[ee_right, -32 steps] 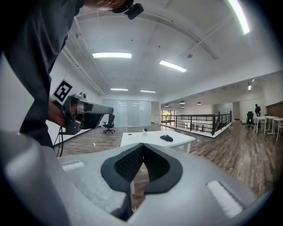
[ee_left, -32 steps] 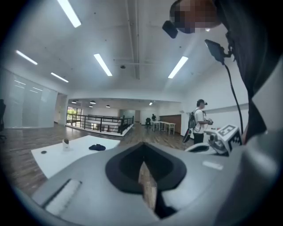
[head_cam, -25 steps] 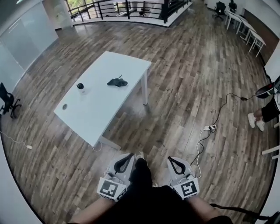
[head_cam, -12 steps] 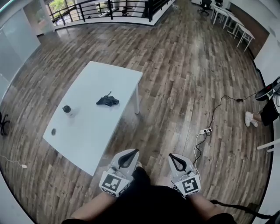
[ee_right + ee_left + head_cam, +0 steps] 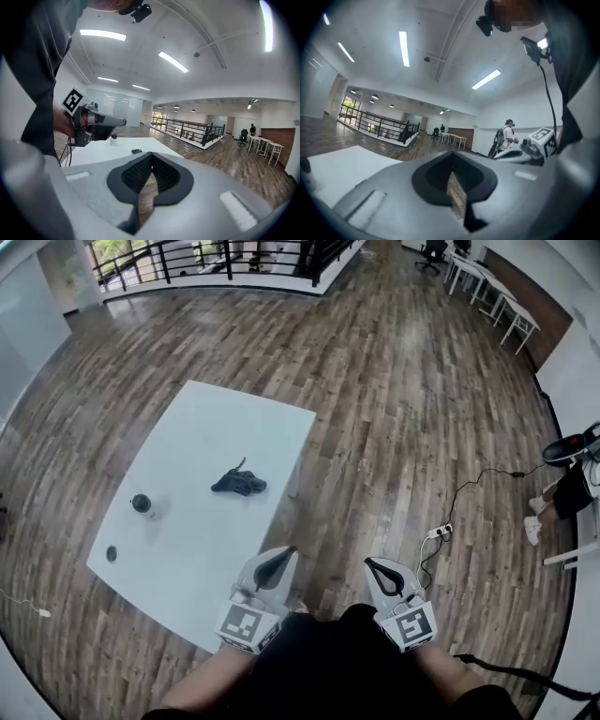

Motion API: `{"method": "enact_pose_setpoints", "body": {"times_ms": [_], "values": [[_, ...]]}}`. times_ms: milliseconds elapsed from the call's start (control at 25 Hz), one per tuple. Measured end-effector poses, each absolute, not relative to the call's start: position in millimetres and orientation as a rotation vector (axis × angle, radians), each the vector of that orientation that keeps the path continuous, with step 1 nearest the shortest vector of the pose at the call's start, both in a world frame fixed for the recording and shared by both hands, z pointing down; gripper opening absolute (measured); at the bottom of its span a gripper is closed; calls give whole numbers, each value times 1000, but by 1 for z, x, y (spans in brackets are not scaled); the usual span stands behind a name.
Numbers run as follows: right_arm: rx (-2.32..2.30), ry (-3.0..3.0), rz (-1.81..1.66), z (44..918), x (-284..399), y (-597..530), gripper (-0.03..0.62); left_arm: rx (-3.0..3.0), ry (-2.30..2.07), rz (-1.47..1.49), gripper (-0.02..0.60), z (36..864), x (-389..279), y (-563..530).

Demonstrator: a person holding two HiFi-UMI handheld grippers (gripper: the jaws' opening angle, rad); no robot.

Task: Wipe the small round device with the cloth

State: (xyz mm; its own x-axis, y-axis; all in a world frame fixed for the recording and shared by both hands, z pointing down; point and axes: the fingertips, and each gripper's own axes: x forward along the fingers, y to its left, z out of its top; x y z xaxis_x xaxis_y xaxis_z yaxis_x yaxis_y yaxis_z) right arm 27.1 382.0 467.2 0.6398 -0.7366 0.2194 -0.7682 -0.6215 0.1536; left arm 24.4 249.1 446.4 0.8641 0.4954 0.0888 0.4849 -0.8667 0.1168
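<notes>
A white table [image 5: 202, 442] stands ahead and to the left in the head view. On it lies a dark crumpled cloth [image 5: 238, 484], and to its left stands the small round device [image 5: 142, 504], black on top. Both grippers are held low by the person's body, short of the table: the left gripper [image 5: 281, 555] just off the table's near corner, the right gripper [image 5: 373, 564] over the floor. Each is shut with nothing in it. In the right gripper view the shut jaws point toward the table [image 5: 101, 149], with the cloth [image 5: 136, 151] and device [image 5: 113, 137] far off.
A small dark disc [image 5: 112, 553] lies near the table's left end. A power strip with a cable [image 5: 441, 531] lies on the wood floor to the right. A person [image 5: 562, 488] stands at the right edge. A railing [image 5: 216, 263] runs along the back.
The table has come closer and lower in the head view as the person moved toward it. Both grippers stayed shut and close to the body.
</notes>
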Motion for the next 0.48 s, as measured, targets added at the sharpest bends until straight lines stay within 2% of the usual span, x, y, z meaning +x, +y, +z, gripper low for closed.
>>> {"method": "enact_pose_setpoints", "body": {"times_ms": [240, 480], "values": [[2629, -1219, 236, 474, 53, 376, 2, 2929, 704, 115, 3, 428, 42, 231], [2538, -1365, 227, 486, 85, 333, 2, 3026, 534, 215, 3, 450, 50, 187]]}}
